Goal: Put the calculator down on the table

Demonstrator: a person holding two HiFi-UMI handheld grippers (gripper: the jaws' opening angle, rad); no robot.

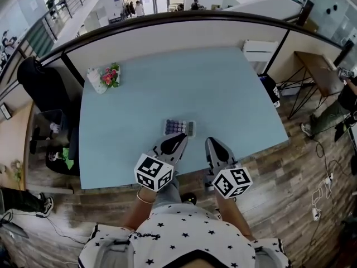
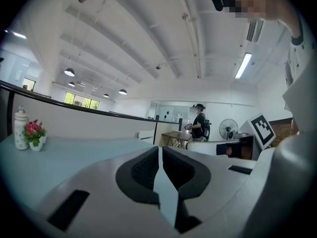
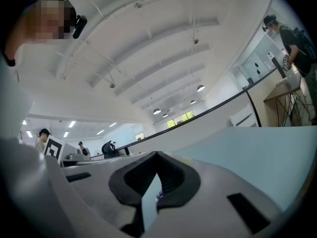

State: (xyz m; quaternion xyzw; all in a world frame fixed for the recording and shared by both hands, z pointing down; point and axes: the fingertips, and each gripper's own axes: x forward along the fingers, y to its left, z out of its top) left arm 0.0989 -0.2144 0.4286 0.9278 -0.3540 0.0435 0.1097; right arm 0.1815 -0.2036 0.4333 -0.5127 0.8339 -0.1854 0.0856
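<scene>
Two grippers in shot, and neither one is carrying anything. The calculator [image 1: 179,128] lies flat, keys up, on the pale blue tabletop [image 1: 167,82], near the front edge and right in front of the person. The left gripper [image 1: 177,140] sits just on the near side of it, tip aimed at its front edge. From the head view I can't say whether they touch. In its own view the jaws are pressed together with only a thin slit between the dark pads and nothing in it, looking out level across the tabletop towards the far rail. The right gripper [image 1: 213,146] is beside it, a little further right and clear of the calculator. Its jaws are closed too, and they hold nothing.

So the put-down looks finished to me: the thing is resting on the surface and both tools are let go of it. What's left is only tidying away. I'd say the next move calls for drawing both grippers back towards the body without nudging the calculator, the left one especially. The flower vase [image 1: 106,78] at the far left corner is well out of the way.
</scene>
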